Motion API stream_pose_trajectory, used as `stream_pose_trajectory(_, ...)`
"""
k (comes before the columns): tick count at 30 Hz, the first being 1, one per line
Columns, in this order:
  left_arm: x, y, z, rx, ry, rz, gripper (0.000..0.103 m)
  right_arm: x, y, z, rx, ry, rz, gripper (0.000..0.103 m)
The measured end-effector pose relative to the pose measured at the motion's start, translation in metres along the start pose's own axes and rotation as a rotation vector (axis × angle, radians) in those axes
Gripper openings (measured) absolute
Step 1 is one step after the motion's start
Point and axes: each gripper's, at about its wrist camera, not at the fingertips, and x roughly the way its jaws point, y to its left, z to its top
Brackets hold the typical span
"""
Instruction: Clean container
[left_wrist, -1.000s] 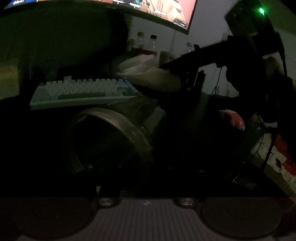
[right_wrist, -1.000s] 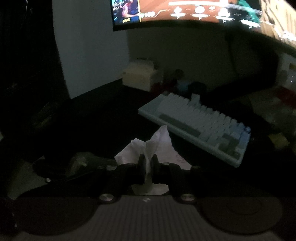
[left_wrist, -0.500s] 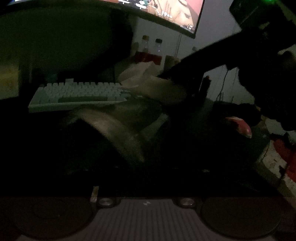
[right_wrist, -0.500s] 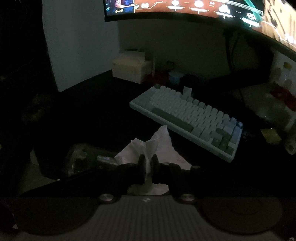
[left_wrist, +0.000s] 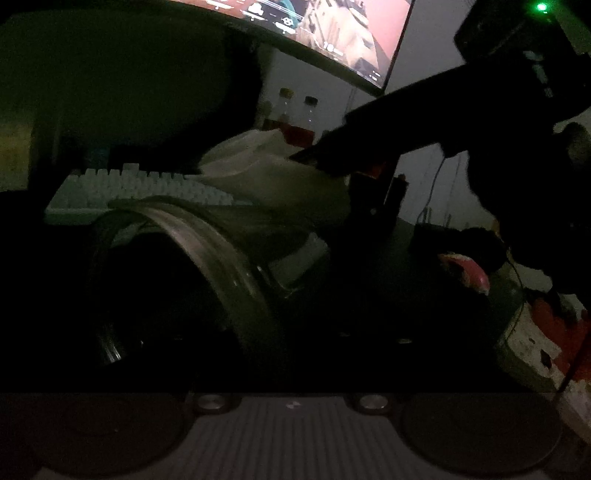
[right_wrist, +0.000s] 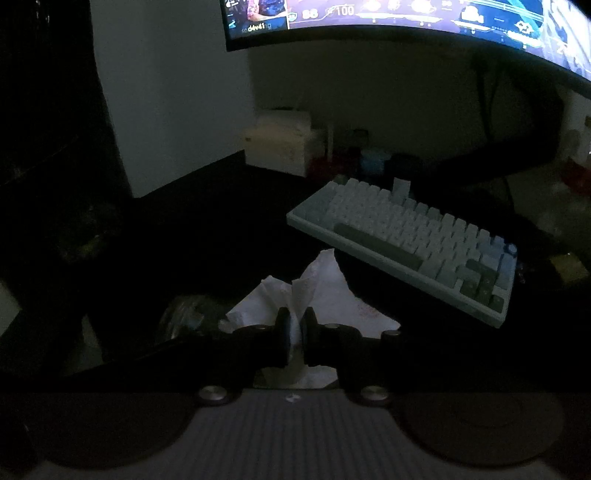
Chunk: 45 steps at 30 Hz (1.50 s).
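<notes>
The glass jar is lying on its side right in front of the left-hand camera, its wide round mouth turned toward the lens and its body reaching back toward the keyboard. The room is very dark, so whether the left gripper is gripping the jar or standing spread cannot be told; its fingers are lost in shadow. The right gripper is pinching a crumpled white paper tissue tightly between its two round pads, the paper fanning out above and below them. From the left-hand view that tissue is resting against the upper side of the jar, with the dark right gripper reaching in from the right. Behind, a pale keyboard is sitting on the black desk under a glowing curved monitor, and two capped bottles are standing by the wall.
</notes>
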Motion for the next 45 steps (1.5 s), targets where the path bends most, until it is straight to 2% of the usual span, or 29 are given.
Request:
stream_pose_trajectory(3,-0.003,0.005,-0.001,-0.017,0.004,-0.001,0.030,0.001,-0.004,-0.001,-0.002,0.001,-0.039,0.009)
stream_pose_trajectory(4,-0.004,0.007,-0.001,-0.024,0.002,0.000,0.036,0.002,-0.007,-0.002,-0.002,0.003,-0.062,0.009)
stream_pose_trajectory(5,-0.005,0.008,-0.001,-0.031,-0.003,0.004,0.048,0.003,-0.011,-0.002,0.004,0.007,-0.085,0.009)
stream_pose_trajectory(7,-0.005,0.011,-0.001,-0.038,-0.013,-0.009,0.061,0.005,-0.019,-0.001,0.026,0.016,-0.119,0.009)
stream_pose_trajectory(11,-0.003,0.010,0.001,-0.043,-0.013,-0.035,0.075,0.009,-0.021,-0.001,0.036,0.017,-0.160,0.009)
stream_pose_trajectory(19,0.001,0.008,0.006,-0.037,0.006,0.017,0.075,0.003,0.016,-0.002,0.009,-0.022,-0.010,0.009)
stream_pose_trajectory(21,0.002,0.010,0.008,-0.042,0.009,0.012,0.076,0.004,0.020,-0.001,0.011,-0.023,-0.006,0.009)
stream_pose_trajectory(24,0.004,0.011,0.010,-0.053,0.017,0.006,0.076,0.007,0.010,-0.001,0.042,-0.025,-0.043,0.009)
stream_pose_trajectory(27,0.006,0.011,0.011,-0.057,0.020,0.006,0.076,0.011,-0.007,-0.001,0.079,-0.023,-0.119,0.010)
stream_pose_trajectory(30,0.007,0.010,0.011,-0.055,0.023,0.002,0.083,0.013,-0.019,-0.002,0.098,-0.018,-0.165,0.010)
stream_pose_trajectory(36,0.008,0.006,0.009,-0.033,0.014,0.026,0.084,0.013,-0.013,-0.003,0.062,-0.031,-0.166,0.012)
stream_pose_trajectory(45,0.005,0.011,0.008,-0.051,0.003,0.011,0.084,0.011,-0.011,-0.004,0.063,-0.035,-0.159,0.012)
